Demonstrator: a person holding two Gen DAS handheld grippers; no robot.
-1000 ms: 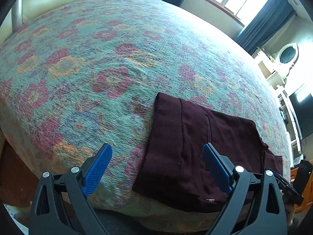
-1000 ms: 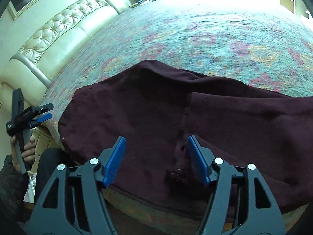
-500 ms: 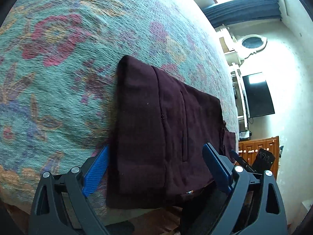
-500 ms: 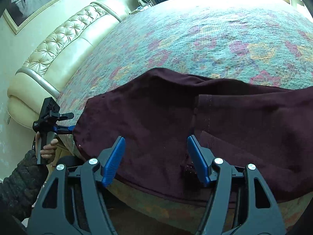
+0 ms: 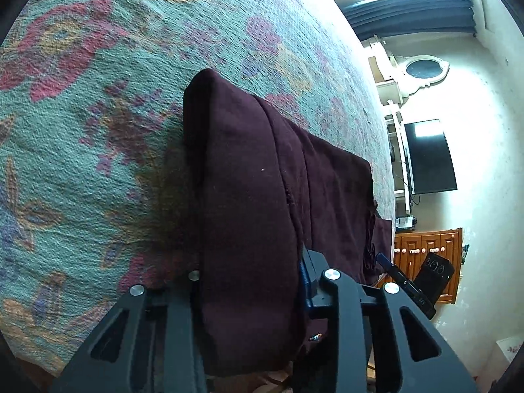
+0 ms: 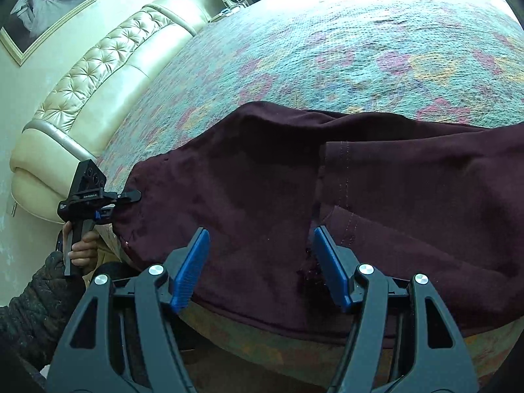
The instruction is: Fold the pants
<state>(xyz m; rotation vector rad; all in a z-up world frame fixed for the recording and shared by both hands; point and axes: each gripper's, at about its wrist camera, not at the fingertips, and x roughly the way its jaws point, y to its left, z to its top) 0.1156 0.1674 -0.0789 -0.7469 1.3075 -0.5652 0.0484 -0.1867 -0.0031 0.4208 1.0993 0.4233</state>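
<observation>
Dark maroon pants [image 5: 249, 196] lie flat along the near edge of a floral bedspread [image 5: 98, 98]. My left gripper [image 5: 249, 278] is closing on one end of them. The cloth is bunched up between its jaws and hides the pads. In the right wrist view the same left gripper [image 6: 114, 206] bites the pants' left corner, held by a person's hand [image 6: 82, 245]. My right gripper [image 6: 262, 268] stands open over the pants [image 6: 262, 180], near a seam at the bed's edge, its blue pads [image 6: 193, 265] apart with cloth lying under them.
The bedspread [image 6: 360, 49] stretches far beyond the pants. A tufted cream headboard [image 6: 98, 72] curves along the left. A black TV [image 5: 429, 157] and a wooden cabinet [image 5: 422, 245] stand by the far wall. My right gripper [image 5: 393, 271] shows past the pants' far end.
My left gripper tilted down, moved onto the end of the pants and closed on the cloth, which now bunches between its jaws. The right gripper has stayed open over the pants.
</observation>
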